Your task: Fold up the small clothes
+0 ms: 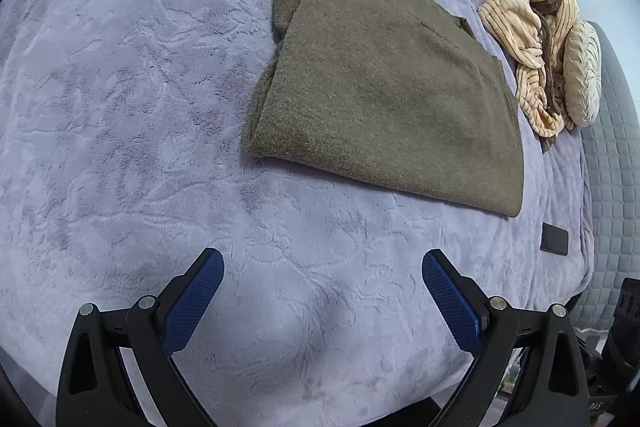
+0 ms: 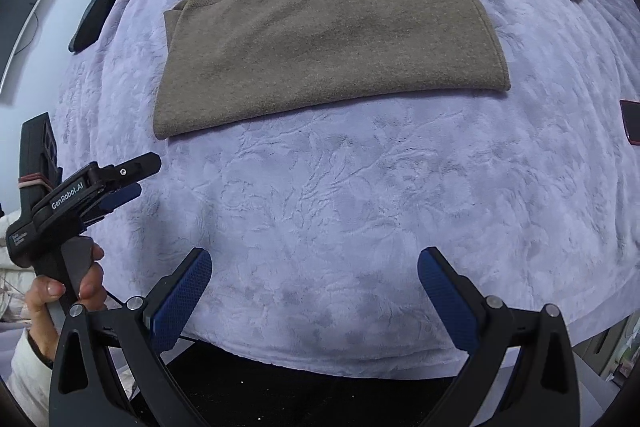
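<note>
Lavender plush bedspread (image 2: 320, 211) with an embossed pattern covers the bed; a striped cream garment pile (image 1: 536, 39) lies at its far side, with a dark phone (image 1: 555, 239) near the edge. Centred on the bedspread, the olive-brown knit sweater (image 2: 320, 35) lies folded flat as a rectangle, long axis across the right wrist view, ribbed collar pointing away from the grippers. Left gripper (image 1: 323, 299) and right gripper (image 2: 315, 297) both hover short of it, blue-padded fingers spread apart, holding nothing.
</note>
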Action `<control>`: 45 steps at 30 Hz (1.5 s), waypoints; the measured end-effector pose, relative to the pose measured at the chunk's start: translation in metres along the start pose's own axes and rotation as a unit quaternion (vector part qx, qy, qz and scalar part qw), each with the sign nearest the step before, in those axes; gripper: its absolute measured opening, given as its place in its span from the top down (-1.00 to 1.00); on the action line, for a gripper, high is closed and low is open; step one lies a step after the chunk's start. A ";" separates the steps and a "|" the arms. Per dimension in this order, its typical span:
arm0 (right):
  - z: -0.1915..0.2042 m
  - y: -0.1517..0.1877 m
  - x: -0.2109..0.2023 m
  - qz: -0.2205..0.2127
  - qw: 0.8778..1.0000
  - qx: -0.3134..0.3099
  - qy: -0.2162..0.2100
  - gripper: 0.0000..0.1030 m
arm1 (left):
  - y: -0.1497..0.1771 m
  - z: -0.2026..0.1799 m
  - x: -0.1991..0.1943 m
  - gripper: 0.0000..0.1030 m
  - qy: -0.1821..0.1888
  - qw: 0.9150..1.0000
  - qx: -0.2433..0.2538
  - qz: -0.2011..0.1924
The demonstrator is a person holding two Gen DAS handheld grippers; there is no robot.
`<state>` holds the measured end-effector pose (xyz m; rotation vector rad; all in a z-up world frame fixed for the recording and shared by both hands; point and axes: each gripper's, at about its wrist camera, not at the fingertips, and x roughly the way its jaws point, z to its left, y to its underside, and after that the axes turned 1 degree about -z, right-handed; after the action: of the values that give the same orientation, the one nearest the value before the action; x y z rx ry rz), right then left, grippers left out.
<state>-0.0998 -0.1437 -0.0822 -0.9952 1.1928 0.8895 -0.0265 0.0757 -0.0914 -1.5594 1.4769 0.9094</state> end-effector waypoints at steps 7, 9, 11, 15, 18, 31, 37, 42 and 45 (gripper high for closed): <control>0.003 0.002 0.013 0.021 1.000 -0.006 0.010 -0.99 | -0.019 0.007 0.023 -0.94 0.079 0.996 -0.046 0.002; 0.003 0.002 0.016 0.025 1.000 -0.006 0.010 -0.99 | -0.022 0.008 0.027 -0.94 0.081 0.995 -0.053 -0.002; 0.003 0.001 0.019 0.029 0.999 -0.006 0.011 -0.99 | -0.025 0.013 0.030 -0.94 0.082 0.995 -0.059 -0.004; 0.002 -0.001 0.024 0.036 0.999 -0.010 0.013 -0.99 | -0.035 0.024 0.033 -0.94 0.076 0.995 -0.062 -0.013; 0.000 -0.005 0.028 0.041 0.999 -0.011 0.015 -0.99 | -0.040 0.034 0.041 -0.94 0.079 0.994 -0.070 -0.007; 0.017 -0.065 0.082 0.033 0.976 0.077 -0.200 -0.98 | -0.033 0.058 0.008 -0.94 0.059 0.992 -0.086 -0.064; 0.038 -0.094 0.144 0.042 0.944 0.129 -0.300 -0.56 | -0.024 0.072 -0.001 -0.94 0.061 0.992 -0.089 -0.066; 0.024 -0.092 0.177 0.040 0.908 0.209 -0.361 -0.53 | -0.020 0.078 0.007 -0.94 0.091 0.990 -0.096 -0.058; 0.025 -0.093 0.186 0.039 0.877 0.243 -0.414 -0.52 | -0.021 0.077 0.012 -0.94 0.103 0.988 -0.103 -0.054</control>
<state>0.0250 -0.1435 -0.2509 -0.1005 0.6481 0.8773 -0.0037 0.1402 -0.1337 -1.9139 1.4589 0.8814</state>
